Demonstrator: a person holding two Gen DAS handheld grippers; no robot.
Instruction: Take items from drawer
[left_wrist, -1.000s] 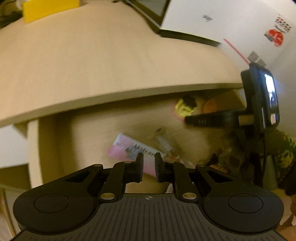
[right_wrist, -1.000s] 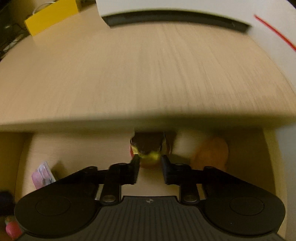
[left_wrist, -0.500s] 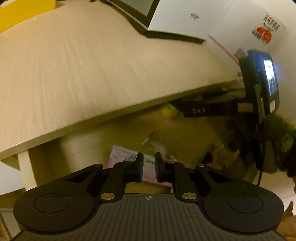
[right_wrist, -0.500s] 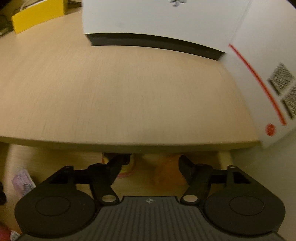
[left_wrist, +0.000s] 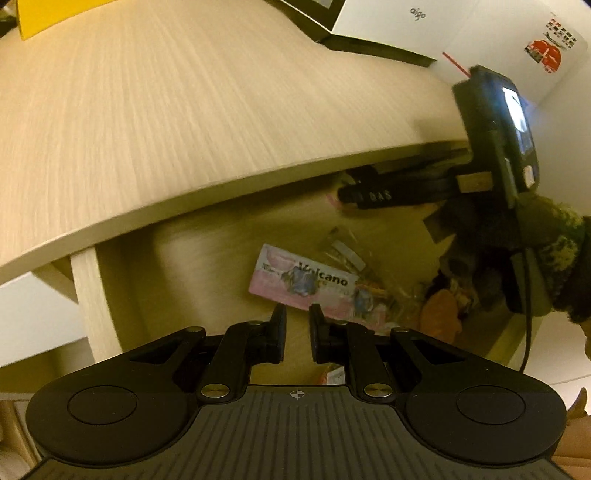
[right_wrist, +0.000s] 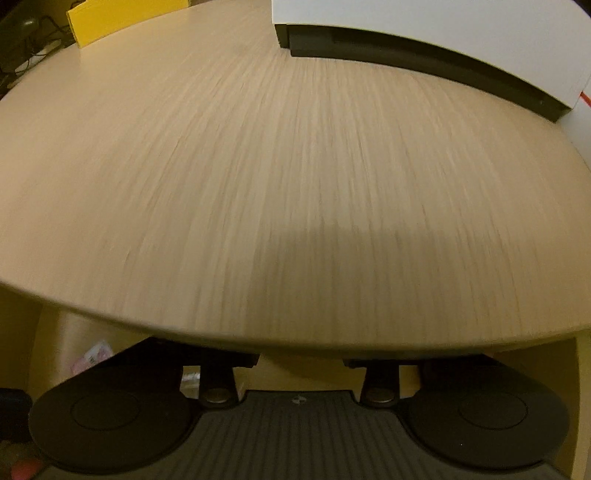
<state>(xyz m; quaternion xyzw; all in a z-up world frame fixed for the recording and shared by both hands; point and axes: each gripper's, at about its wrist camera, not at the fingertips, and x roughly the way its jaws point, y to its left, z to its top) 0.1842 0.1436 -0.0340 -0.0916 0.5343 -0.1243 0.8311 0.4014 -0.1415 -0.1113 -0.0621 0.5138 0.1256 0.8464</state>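
- Light wood desktop (left_wrist: 177, 110) fills the upper part of both wrist views; grain runs away from the cameras, surface bare in the middle.
- Open drawer (left_wrist: 207, 258) sits below the desktop's front edge, same pale wood inside, its left wall visible in the left wrist view.
- Left gripper (left_wrist: 296, 334) hovers over the drawer, fingers nearly together with a narrow gap, nothing between them.
- Pink packet (left_wrist: 306, 284) printed "Volcano" lies flat on the drawer floor, just ahead of the left fingertips, not touched.
- Clear crinkled wrappers (left_wrist: 347, 251) beside and behind the packet; an orange item (left_wrist: 441, 314) to its right, blurry.
- Right gripper (left_wrist: 369, 195) seen from the left view reaches in under the desktop edge at the back of the drawer; its black body with a lit screen (left_wrist: 517, 107) stands at the right, held by a hand in a dark patterned sleeve (left_wrist: 554, 251).
- Right wrist view: fingers spread wide apart, tips hidden under the desktop edge; cannot tell if anything sits between them.
- Back of the desk: yellow box (right_wrist: 122, 18) far left, white box with black base (right_wrist: 424, 40) far right, cables (right_wrist: 26, 40) in the dark left corner.
- White carton with red print (left_wrist: 546, 51) against the wall at right.
- Dim, warm yellowish light; edges motion-blurred.
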